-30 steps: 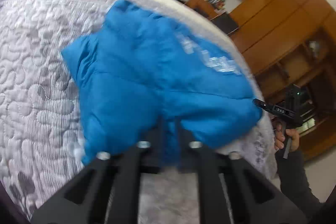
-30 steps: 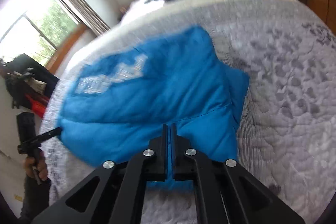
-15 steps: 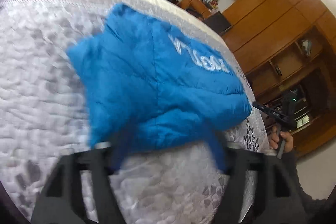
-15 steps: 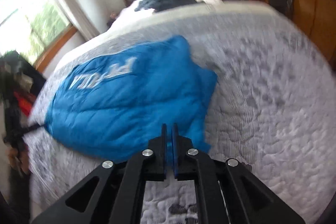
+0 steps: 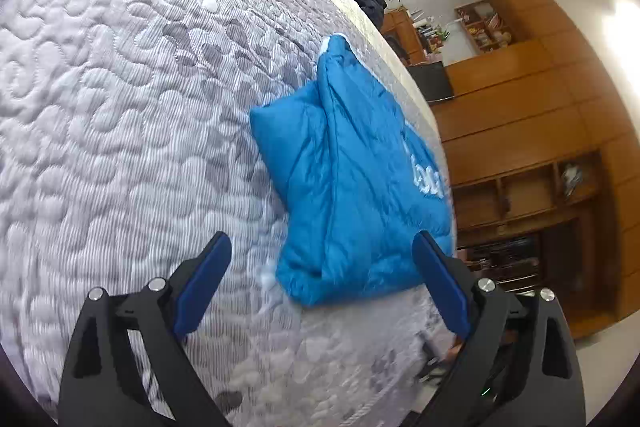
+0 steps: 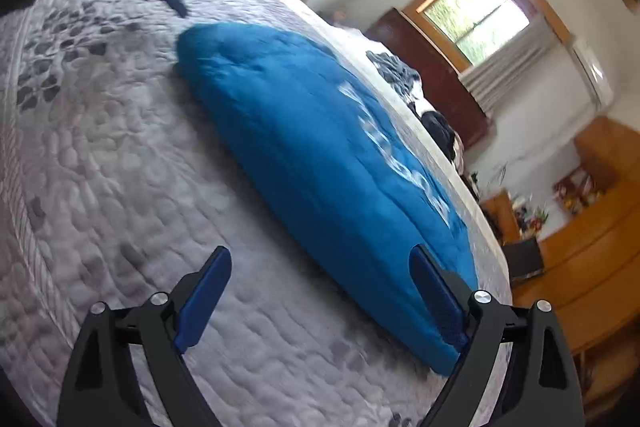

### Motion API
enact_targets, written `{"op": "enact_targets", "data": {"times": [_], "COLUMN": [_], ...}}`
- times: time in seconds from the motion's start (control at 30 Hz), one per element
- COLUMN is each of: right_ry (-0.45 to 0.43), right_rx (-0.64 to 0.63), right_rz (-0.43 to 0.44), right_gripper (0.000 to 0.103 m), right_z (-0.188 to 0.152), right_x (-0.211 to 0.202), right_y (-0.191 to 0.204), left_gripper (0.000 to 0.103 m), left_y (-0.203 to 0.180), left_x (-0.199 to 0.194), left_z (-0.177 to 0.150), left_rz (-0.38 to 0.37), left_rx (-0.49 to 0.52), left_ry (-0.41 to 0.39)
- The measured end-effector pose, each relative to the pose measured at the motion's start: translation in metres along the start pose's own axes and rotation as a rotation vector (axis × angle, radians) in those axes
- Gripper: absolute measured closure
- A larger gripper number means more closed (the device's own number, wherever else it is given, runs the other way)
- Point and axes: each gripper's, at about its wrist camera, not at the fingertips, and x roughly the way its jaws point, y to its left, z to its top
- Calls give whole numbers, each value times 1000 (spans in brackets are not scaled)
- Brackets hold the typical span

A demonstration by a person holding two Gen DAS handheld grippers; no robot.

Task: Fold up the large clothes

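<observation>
Lying folded on quilted bedspread [image 5: 120, 107], blue jacket [image 5: 352, 187], white lettering unreadable, both hand-held grippers [image 5: 320, 275] [image 6: 320, 291] spread, empty

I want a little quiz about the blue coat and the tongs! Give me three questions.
1. True or false: the left tongs are squeezing the coat.
2. What does the coat lie on? A) floor B) quilt C) chair
3. Fill in: the right tongs are ____ (open or shut).

Key:
1. False. They are open, holding nothing.
2. B, the quilt.
3. Open.
</observation>
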Motion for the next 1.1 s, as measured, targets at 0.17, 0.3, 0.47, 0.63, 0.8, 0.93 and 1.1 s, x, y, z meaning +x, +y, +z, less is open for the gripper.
{"op": "enact_targets", "data": {"times": [0.17,0.3,0.47,0.63,0.8,0.93,1.1], "right_ry": [-7,-21,-52,-51,-63,-82,-66], "right_rx": [-105,-186,-264,-279,-254,-250,-229], "right_rz": [-67,-132,-178,-192,-198,-203,-204], "right_gripper": [12,11,11,11,12,12,13], "right_z": [21,37,63,88,112,128,115], "right_x": [11,22,39,58,73,76,78], "right_y": [31,53,80,94,100,105,100], "left_gripper": [12,12,12,11,11,11,10], "left_y": [8,5,-4,-12,-20,-23,-6], "left_x": [25,46,77,110,128,132,106], "left_z": [25,46,72,92,106,114,115], "left_rz": [-4,-3,-28,-2,12,41,54], "left_rx": [-27,-12,0,23,36,26,5], "left_ry": [45,74,111,175,208,220,217]}}
